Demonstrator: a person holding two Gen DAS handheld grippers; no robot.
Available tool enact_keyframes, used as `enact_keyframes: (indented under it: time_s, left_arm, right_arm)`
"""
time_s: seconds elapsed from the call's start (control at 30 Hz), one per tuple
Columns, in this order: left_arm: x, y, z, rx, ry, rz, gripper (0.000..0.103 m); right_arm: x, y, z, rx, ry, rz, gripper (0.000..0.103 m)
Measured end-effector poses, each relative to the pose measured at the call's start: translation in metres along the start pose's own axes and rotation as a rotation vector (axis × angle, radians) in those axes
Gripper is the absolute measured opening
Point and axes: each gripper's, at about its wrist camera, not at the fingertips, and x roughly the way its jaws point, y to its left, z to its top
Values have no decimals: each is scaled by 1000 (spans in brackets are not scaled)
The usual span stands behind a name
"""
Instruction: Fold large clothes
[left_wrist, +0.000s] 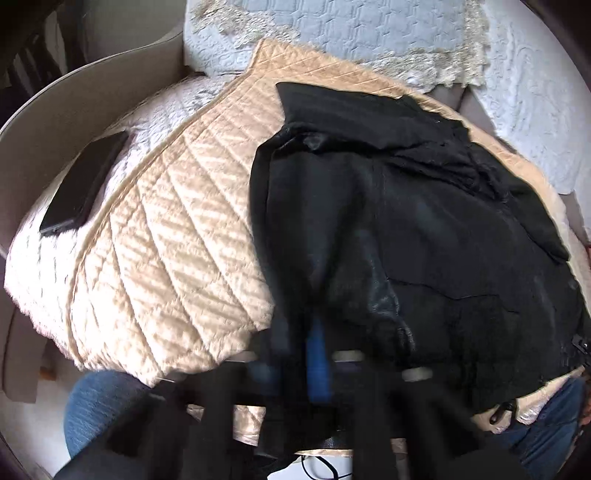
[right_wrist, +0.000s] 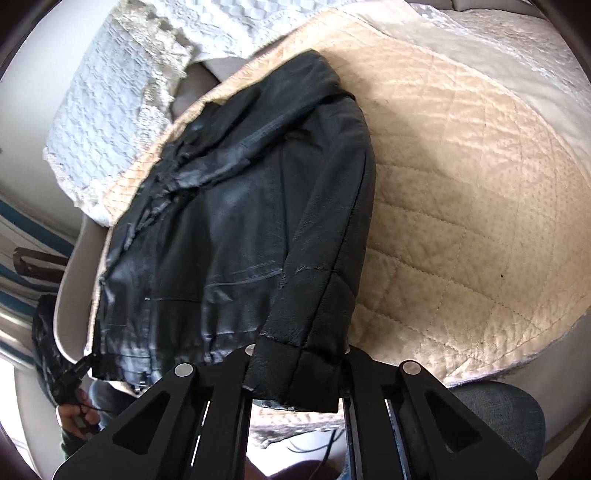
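A black leather-look jacket (left_wrist: 424, 229) is lying spread on a cream quilted satin bedspread (left_wrist: 166, 236), which is serving here as the landmark. The bedspread is draped over a rounded seat with a grey upholstered rim (left_wrist: 66, 107).

In the left wrist view the jacket is covering the right-hand half of the bedspread, its near hem hanging over the bedspread's front edge. The left gripper (left_wrist: 317, 362), black with blue inner faces and blurred, is closed at that hem; dark fabric is bunched around its fingers, and the hem is being pinched there. A flat black rectangular phone (left_wrist: 83, 182) is resting left of the bedspread on a white textured cover (left_wrist: 44, 258). Beyond the bedspread's far edge, a pale blue quilted pillow with lace trim (left_wrist: 332, 33) is lying. Legs in blue jeans (left_wrist: 99, 410) are showing below the bedspread's front edge.

In the right wrist view the jacket is lying on the left part of the bedspread, one sleeve running down toward the camera. The right gripper (right_wrist: 295, 373), a black two-finger tool with silver pins, is clamped shut on the black sleeve cuff (right_wrist: 295, 365) at the bedspread's near edge, the cuff filling the space between its fingers. At the lower left, off the bedspread, a hand (right_wrist: 75, 415) is gripping the dark handle of the other tool.
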Motion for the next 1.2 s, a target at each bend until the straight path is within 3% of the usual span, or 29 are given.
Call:
enact_keyframes:
  time_s: [0.23, 0.57, 0.73, 0.9, 1.07, 1.2]
  left_arm:
    - [-46, 32, 8, -101, -63, -195, 6]
    - [-70, 48, -13, -104, -72, -319, 6]
    - [-79, 40, 18, -105, -142, -404, 6]
    - [-76, 27, 80, -120, -232, -463, 5]
    - [-32, 18, 144, -168, -249, -461, 6]
    - [23, 17, 183, -234, -216, -403, 6]
  right_arm:
    - [-44, 11, -2, -9, -69, 136, 5]
    - [-65, 18, -19, -1, -70, 197, 5]
    - [-66, 37, 21, -37, -122, 287, 5]
    - [-59, 57, 82, -90, -167, 328, 5]
    - [-21, 57, 158, -44, -179, 319, 5]
    - [29, 48, 208, 29, -148, 258, 6]
